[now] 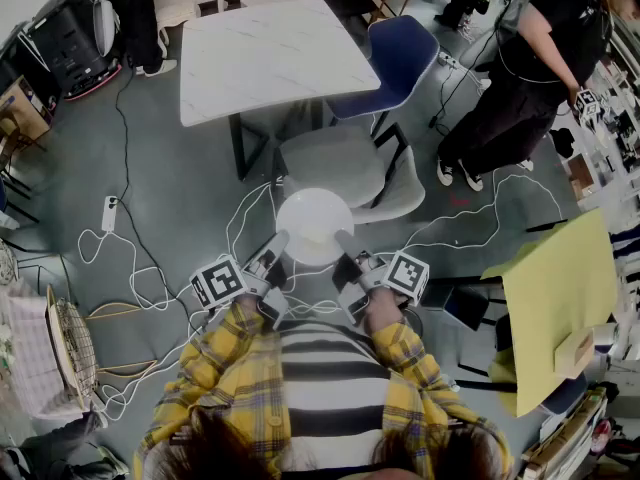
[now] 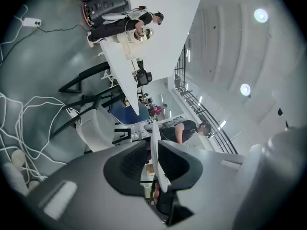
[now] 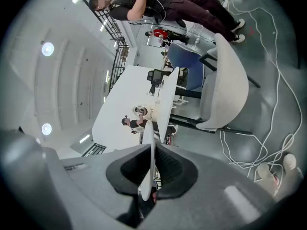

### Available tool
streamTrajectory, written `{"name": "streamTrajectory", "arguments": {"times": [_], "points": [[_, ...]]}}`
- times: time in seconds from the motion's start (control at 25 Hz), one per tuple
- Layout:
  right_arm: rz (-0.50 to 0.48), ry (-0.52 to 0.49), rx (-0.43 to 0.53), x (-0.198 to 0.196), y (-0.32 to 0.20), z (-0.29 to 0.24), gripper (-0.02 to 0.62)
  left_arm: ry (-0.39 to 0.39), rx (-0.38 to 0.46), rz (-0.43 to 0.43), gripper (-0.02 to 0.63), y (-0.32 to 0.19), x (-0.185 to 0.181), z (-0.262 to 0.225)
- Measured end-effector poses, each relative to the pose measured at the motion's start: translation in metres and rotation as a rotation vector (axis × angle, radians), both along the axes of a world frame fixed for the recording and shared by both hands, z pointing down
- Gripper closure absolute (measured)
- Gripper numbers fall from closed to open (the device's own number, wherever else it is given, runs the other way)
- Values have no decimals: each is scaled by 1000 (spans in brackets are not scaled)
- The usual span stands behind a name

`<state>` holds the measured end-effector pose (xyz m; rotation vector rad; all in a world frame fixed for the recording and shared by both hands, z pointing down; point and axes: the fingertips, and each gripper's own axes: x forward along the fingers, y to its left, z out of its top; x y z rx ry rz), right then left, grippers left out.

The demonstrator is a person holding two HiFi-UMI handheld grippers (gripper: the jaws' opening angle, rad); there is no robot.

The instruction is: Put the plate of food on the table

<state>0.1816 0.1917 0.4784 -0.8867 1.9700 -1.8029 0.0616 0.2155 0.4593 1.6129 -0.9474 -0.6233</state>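
One plate, two hand-held grippers

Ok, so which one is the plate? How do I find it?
Find the big white square table at the top of the head view, then come down past the pale grey chair. The round white plate is just below it, above the grey floor. It is the only thing pinched at its rim by both the left tool and the right tool.

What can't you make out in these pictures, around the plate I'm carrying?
What lies on the plate: head view, washed out white; both gripper views show only its rim edge-on.
Bystander: head cut off by the head view's top edge.
Table legs: mostly hidden under its top.
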Motion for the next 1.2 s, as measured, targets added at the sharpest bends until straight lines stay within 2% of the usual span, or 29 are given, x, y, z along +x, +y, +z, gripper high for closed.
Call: {"name": "streamTrajectory", "arguments": {"times": [0.2,0.32,0.48,0.64,1.2], "points": [[15,15,9,5,-7,-3,578,-23,38,12,529,-7,2,-7],[20,10,14,6,-8,-6,578,-40,50,24,549,-8,3,-9],[19,9,24,8,-4,-7,578,-74,35,27,527,0,6,-8],[19,10,21,11,1,-6,578,-75,24,25,502,5,10,-5],[22,-10,-15,15,9,3,580,-70,-8,3,506,17,10,5]]}}
